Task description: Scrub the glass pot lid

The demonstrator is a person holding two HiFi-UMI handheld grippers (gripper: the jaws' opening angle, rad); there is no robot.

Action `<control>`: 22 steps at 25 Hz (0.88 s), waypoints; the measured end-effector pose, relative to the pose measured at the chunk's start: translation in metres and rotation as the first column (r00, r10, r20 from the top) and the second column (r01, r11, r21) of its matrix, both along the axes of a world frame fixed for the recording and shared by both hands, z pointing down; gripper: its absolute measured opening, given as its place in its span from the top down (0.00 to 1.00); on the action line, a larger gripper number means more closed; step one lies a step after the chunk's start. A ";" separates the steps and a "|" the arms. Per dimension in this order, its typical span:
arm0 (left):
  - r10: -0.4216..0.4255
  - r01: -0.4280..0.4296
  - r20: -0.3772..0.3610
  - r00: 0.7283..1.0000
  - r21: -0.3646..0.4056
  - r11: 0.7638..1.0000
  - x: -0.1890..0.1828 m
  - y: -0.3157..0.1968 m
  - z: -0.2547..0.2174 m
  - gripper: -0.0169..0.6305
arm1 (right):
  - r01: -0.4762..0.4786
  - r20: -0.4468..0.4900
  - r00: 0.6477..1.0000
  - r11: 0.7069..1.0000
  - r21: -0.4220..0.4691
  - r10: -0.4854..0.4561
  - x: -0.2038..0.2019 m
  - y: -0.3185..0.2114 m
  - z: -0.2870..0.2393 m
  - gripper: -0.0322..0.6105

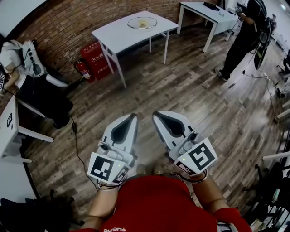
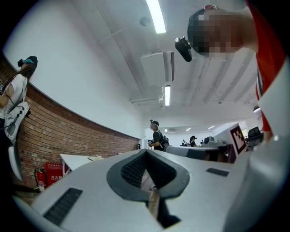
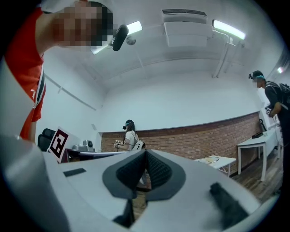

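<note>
The glass pot lid [image 1: 142, 22] lies on a white table [image 1: 118, 36] by the brick wall, far from both grippers. It shows small in the left gripper view [image 2: 95, 158] and in the right gripper view [image 3: 211, 159]. I hold my left gripper [image 1: 133, 116] and right gripper [image 1: 157, 113] side by side close to my body, high over the wooden floor, pointing toward that table. Both are shut with nothing between the jaws, as the left gripper [image 2: 146, 152] and right gripper [image 3: 146, 152] show in their own views.
A fire extinguisher [image 1: 83, 69] and red boxes [image 1: 97, 59] stand by the brick wall beside the table. A second white table [image 1: 206, 11] stands at the back right with a person in black [image 1: 244, 36] next to it. Another person [image 1: 18, 59] sits at the left. A cable [image 1: 75, 136] lies on the floor.
</note>
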State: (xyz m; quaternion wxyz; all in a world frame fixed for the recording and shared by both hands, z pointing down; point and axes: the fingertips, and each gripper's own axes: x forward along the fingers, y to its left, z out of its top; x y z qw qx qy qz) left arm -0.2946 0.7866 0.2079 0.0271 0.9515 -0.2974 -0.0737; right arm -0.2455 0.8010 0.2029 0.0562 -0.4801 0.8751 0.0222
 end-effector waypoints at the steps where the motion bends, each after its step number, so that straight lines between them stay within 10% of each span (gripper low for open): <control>1: -0.004 0.004 0.000 1.000 -0.001 1.000 0.002 -0.001 0.000 0.95 | -0.003 0.003 1.000 1.000 0.001 0.003 0.004 -0.001 0.000 0.90; 22: -0.059 0.059 0.012 0.998 0.020 0.998 0.067 -0.069 0.009 0.95 | -0.024 -0.026 0.999 1.000 -0.017 0.023 0.090 -0.060 0.026 0.90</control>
